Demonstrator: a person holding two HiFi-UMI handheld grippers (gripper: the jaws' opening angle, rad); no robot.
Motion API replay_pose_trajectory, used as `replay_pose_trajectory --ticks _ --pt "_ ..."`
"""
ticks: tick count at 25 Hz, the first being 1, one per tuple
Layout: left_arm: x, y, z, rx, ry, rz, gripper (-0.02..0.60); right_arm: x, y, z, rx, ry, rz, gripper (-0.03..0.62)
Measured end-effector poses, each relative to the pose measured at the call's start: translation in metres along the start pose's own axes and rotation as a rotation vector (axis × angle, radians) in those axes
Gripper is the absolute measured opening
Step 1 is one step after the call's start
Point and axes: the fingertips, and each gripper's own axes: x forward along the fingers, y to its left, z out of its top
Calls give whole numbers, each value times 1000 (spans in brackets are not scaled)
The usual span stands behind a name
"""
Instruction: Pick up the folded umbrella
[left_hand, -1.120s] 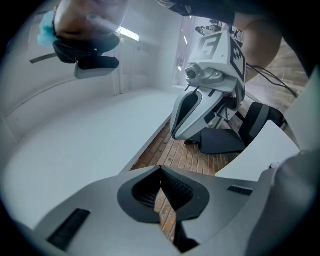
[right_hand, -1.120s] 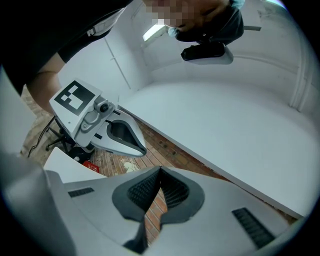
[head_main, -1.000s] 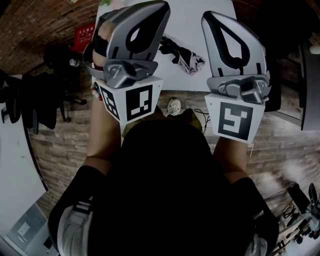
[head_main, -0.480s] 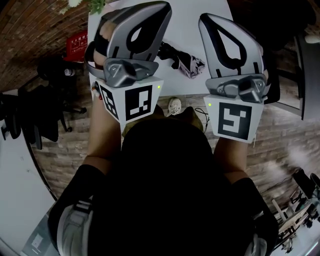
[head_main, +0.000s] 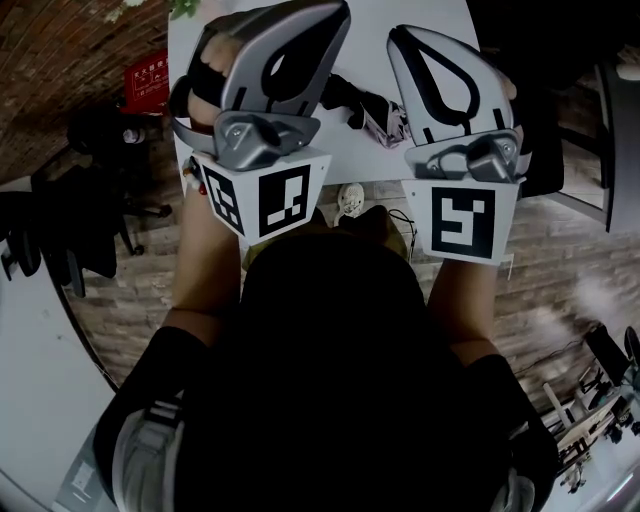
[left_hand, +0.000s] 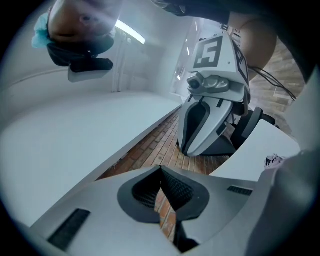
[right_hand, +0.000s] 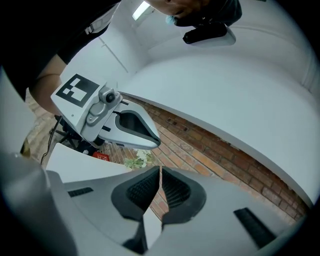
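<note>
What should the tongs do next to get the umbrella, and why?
Probably open the right tongs first. They and the left tongs are both shut with nothing between them, and shut tongs cannot take hold of anything. The folded umbrella lies on the white table, between the two pairs in the head view, not yet gripped.

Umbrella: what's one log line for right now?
folded umbrella: on table, not held | left gripper: shut, empty | right gripper: shut, empty
</note>
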Motion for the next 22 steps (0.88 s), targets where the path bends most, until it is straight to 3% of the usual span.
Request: replay_pose_trajectory --ticks 5,8,22 --pt "-1 -4 -8 -5 11 -7 12 9 18 -25 27 70 60 32" --pt "0 -6 -13 -8 20 -8 12 14 27 -37 39 101 98 97" --pt "4 -16 -29 -20 43 -41 12 40 80 -95 114 222 263 156"
